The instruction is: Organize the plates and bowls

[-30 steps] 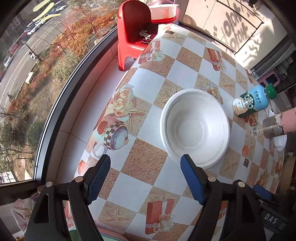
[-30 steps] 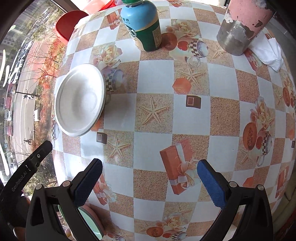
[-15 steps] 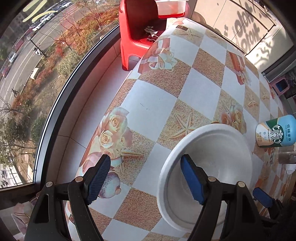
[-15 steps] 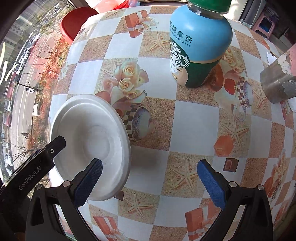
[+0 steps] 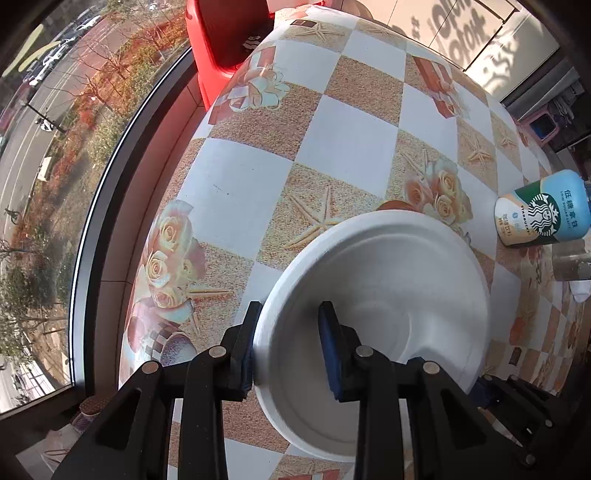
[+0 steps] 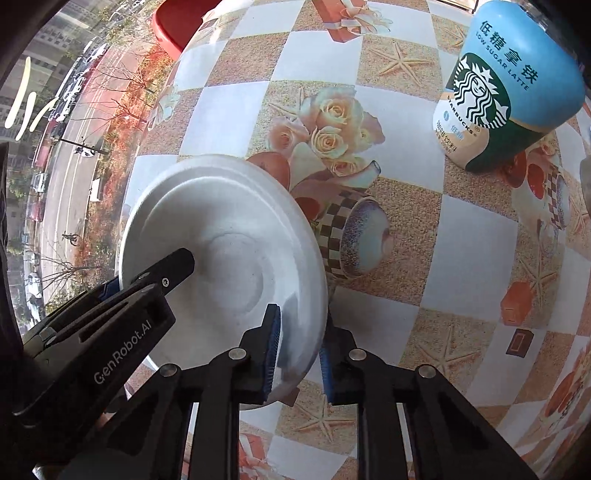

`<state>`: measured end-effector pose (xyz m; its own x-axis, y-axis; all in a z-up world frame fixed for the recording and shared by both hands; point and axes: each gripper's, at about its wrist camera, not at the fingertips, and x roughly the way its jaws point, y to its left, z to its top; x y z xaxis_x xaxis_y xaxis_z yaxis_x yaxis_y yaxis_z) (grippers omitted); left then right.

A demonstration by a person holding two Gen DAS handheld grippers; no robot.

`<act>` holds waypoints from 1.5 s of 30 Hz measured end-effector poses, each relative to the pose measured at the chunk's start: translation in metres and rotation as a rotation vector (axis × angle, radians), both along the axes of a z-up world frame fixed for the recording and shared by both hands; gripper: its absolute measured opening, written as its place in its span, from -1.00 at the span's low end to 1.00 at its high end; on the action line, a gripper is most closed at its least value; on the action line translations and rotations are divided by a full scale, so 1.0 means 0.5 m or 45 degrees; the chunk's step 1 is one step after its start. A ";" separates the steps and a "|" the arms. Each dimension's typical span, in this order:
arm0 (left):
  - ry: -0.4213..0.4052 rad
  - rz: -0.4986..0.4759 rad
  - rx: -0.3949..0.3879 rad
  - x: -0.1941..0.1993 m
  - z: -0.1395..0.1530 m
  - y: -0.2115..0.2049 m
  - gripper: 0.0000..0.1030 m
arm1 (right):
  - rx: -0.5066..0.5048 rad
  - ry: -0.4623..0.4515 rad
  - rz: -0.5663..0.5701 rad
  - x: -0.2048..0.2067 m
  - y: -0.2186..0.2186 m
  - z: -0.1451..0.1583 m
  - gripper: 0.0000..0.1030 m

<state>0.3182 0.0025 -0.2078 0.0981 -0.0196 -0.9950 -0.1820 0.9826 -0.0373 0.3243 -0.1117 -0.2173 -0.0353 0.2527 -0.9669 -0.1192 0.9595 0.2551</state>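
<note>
A white foam bowl [image 5: 388, 280] sits on the checked tablecloth and also shows in the right wrist view [image 6: 229, 251]. My left gripper [image 5: 290, 347] is shut on the bowl's near left rim, one pad outside and one inside. My right gripper [image 6: 297, 354] is shut on the bowl's near right rim in the same way. The left gripper's body [image 6: 110, 325] shows at the bowl's left side in the right wrist view.
A Starbucks bottle [image 6: 502, 96] stands on the table [image 6: 461, 236] to the right behind the bowl and also shows in the left wrist view [image 5: 543, 214]. A red plastic chair [image 5: 229, 33] stands at the far end. A window [image 5: 55, 147] runs along the left.
Both grippers moved forward to the bowl and closed from wide open onto its rim, the left on the left side and the right on the right side.
</note>
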 end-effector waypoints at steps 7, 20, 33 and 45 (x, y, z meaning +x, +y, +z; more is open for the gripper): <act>0.040 -0.031 -0.029 -0.085 -0.001 -0.039 -0.35 | -0.032 0.024 0.045 -0.057 -0.032 -0.001 -0.62; 0.099 -0.096 -0.075 -0.243 0.009 -0.105 -0.35 | -0.069 0.119 -0.050 -0.219 -0.116 -0.006 -0.61; 0.151 -0.173 -0.098 -0.372 0.022 -0.160 -0.35 | -0.103 0.174 -0.105 -0.341 -0.189 -0.003 -0.61; 0.170 -0.227 -0.119 -0.423 0.032 -0.188 -0.35 | -0.158 0.157 -0.087 -0.364 -0.152 -0.006 -0.60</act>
<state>0.1069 -0.0917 -0.1916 -0.0476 -0.1174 -0.9919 -0.0153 0.9930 -0.1168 0.1422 -0.1879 -0.2201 -0.1426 0.1375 -0.9802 -0.0279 0.9893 0.1429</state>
